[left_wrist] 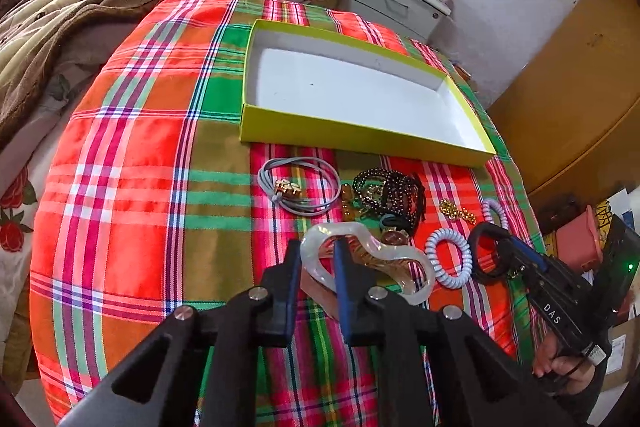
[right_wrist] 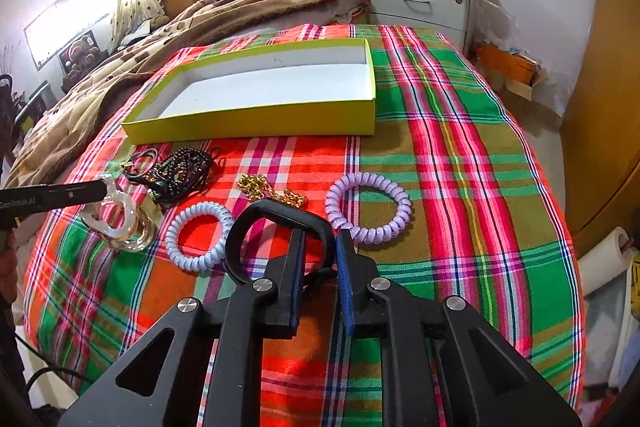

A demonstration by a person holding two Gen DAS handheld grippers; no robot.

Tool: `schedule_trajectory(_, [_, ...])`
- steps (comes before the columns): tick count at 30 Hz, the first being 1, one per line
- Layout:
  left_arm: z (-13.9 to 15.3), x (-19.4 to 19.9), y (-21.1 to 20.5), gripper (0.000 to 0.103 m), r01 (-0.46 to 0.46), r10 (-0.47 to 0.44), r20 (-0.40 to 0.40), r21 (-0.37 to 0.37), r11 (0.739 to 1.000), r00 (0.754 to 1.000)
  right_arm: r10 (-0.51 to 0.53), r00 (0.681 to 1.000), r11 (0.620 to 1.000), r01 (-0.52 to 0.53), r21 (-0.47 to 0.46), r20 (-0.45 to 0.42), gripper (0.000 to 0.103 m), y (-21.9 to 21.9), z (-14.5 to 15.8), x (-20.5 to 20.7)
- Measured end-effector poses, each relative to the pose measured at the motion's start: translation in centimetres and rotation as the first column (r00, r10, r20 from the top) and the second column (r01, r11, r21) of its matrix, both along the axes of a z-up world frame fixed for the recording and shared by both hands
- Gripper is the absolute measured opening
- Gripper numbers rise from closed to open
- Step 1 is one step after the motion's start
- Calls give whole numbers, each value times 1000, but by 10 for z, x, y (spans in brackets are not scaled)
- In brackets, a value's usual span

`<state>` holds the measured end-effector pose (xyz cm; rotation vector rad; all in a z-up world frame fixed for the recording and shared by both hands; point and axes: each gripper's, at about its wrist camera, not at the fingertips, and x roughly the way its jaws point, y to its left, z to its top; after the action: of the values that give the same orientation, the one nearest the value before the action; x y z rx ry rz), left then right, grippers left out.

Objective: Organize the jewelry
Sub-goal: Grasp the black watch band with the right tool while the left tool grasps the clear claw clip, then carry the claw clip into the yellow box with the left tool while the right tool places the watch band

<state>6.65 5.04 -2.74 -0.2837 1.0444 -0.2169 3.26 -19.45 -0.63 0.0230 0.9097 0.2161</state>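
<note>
Plaid bedspread [left_wrist: 140,147] — left gripper [left_wrist: 318,259] clamps the pearly wavy hair clip [left_wrist: 384,259], right gripper [right_wrist: 320,243] pinches the black hair clip [right_wrist: 280,215] — yellow box [left_wrist: 360,137] waits.

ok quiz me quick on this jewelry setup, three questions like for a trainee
1. True or false: the yellow-green box already holds jewelry.
2. What are the right gripper jaws closed on? A) black ring B) gold chain C) grey cord
3. How many coil hair ties lie on the plaid cloth?
Key: 1 false, it is empty. 2 A. 3 two: the blue coil tie and the lilac coil tie.
</note>
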Motion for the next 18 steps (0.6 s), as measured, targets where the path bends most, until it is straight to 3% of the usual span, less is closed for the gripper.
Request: schedule_trajectory(18, [22,-7,6,11,17,-14,59,-62,998,998,-25,998,998,21,55,62,15,-6,25,-7])
